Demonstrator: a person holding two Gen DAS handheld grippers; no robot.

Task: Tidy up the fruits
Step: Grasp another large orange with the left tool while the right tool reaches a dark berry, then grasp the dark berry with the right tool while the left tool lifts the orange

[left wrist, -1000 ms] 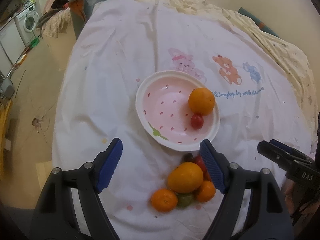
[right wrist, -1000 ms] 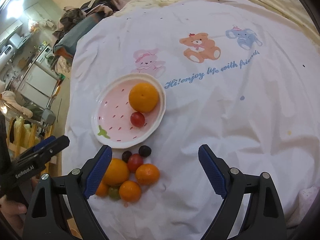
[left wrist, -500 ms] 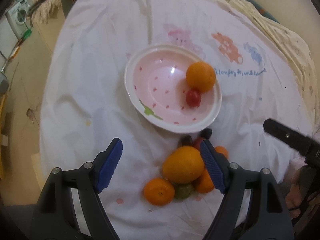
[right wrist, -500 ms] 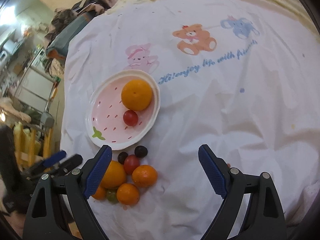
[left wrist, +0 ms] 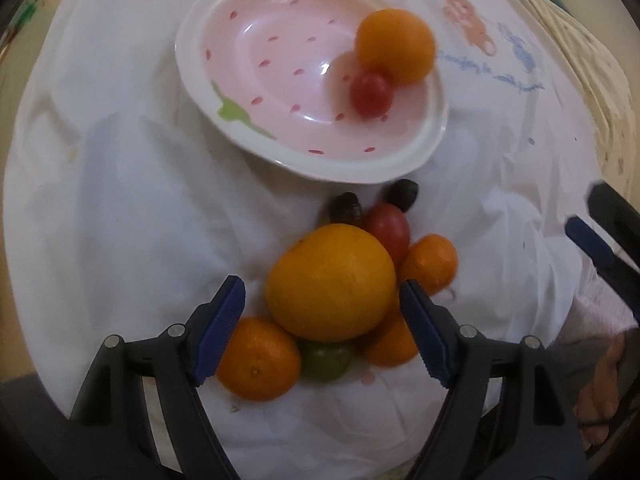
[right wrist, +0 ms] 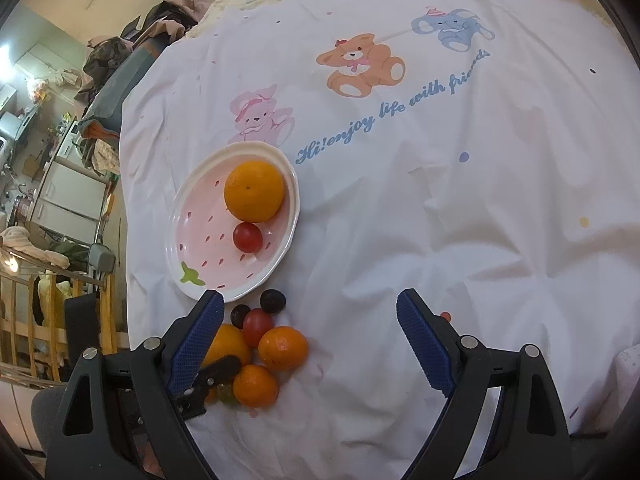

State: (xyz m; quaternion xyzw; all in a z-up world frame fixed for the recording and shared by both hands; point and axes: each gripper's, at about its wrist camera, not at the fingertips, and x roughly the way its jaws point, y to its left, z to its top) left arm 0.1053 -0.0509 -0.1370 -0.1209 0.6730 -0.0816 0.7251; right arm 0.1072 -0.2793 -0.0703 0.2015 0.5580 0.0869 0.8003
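Left gripper (left wrist: 322, 312), jaws wide, straddles the big orange (left wrist: 331, 282) at 6 o'clock of the plate (left wrist: 192, 68); right gripper (right wrist: 310, 344) hangs wide.

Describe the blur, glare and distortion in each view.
Left wrist view: soft motion blur, worst toward the edges; a glare spot on the pink bowl. Right wrist view: sharper, the tablecloth print readable; fisheye bending curves the room at left.

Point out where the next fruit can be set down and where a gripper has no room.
The left half of the pink plate is bare; the orange and red tomato sit at its right. White cloth right of the plate lies open. The fruit pile below the plate's rim is tightly packed, with the left gripper over it.
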